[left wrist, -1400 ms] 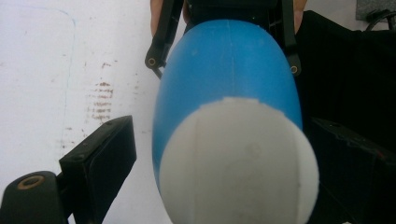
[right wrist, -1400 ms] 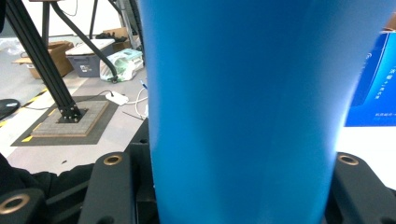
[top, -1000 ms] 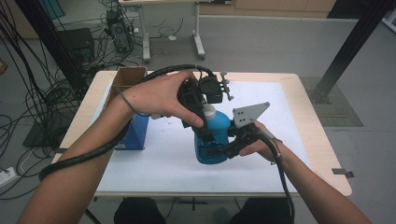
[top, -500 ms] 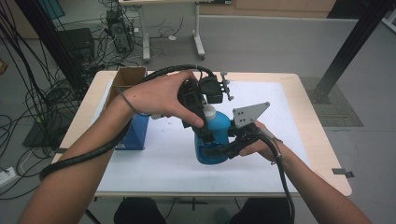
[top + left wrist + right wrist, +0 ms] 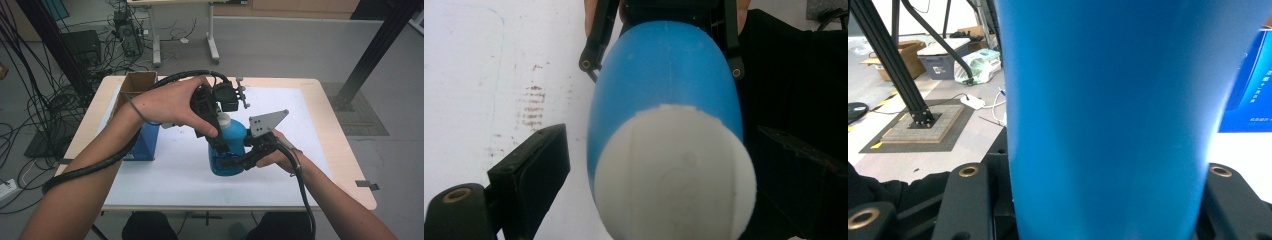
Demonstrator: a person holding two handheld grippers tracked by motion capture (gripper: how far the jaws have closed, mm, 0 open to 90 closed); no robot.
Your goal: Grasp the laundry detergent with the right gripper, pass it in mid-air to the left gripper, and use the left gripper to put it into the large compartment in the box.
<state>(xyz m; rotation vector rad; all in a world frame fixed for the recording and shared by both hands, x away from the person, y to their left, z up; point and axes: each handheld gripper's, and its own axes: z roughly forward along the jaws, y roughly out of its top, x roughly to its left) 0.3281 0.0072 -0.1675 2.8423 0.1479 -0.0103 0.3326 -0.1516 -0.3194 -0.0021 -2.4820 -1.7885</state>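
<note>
right gripper (image 5: 231,161) is clamped on the lower body of the blue bottle (image 5: 231,145), one black jaw on each side of it; in the right gripper view the bottle (image 5: 1108,120) sits right between the two jaws with both pressing against its walls. so that one is pinching the bottle, no question.

left gripper (image 5: 216,131) comes down from above over the bottle's white cap (image 5: 223,119). in the left gripper view the jaws stand spread wide, one either side of the cap (image 5: 674,175), with a clear strip of white sheet showing between the left jaw and the bottle (image 5: 664,70). the other jaw is just beside the cap, can't tell if it touches. so spread, not gripping anything.

the bottle stands upright near the middle of the table (image 5: 335,150), on the white sheet (image 5: 170,170), cap on.

containers: an open cardboard box (image 5: 136,85) sits at the far left of the table, can't see what's inside. a blue carton (image 5: 146,142) stands on the sheet near the bottle, on its left, closed.
</note>
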